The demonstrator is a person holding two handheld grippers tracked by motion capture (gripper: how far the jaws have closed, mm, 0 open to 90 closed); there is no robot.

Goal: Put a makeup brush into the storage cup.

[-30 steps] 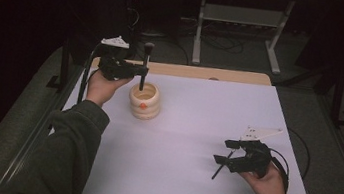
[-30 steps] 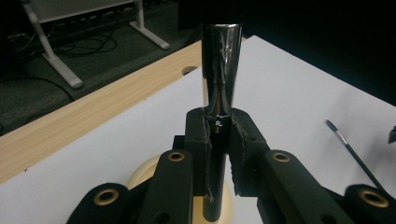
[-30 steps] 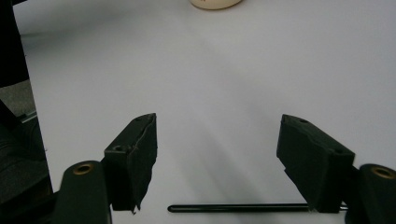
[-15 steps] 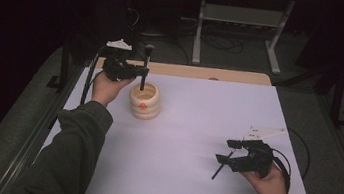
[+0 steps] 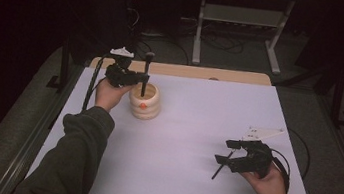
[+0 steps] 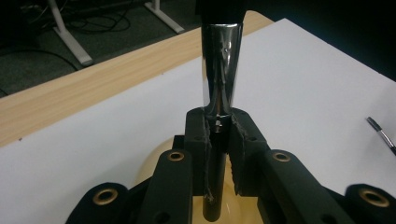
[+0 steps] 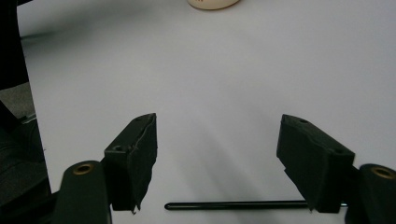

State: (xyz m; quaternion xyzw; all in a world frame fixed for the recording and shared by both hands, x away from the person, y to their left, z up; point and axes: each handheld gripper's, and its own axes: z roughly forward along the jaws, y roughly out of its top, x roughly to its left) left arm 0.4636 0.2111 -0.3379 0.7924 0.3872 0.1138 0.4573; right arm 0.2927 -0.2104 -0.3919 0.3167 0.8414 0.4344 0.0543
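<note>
Over the cream holder (image 5: 144, 101), left gripper (image 5: 138, 78) is clamping an upright brush (image 6: 221, 79), its lower end inside the holder. Right gripper (image 5: 228, 153) is resting open above a thin brush (image 7: 233, 205) lying on the table (image 5: 196, 130).

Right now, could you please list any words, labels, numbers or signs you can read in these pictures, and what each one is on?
There is no readable text.
The cream ribbed holder carries a small orange mark on its side, too small to read.
The brush held in the left gripper shows no lettering.
</note>
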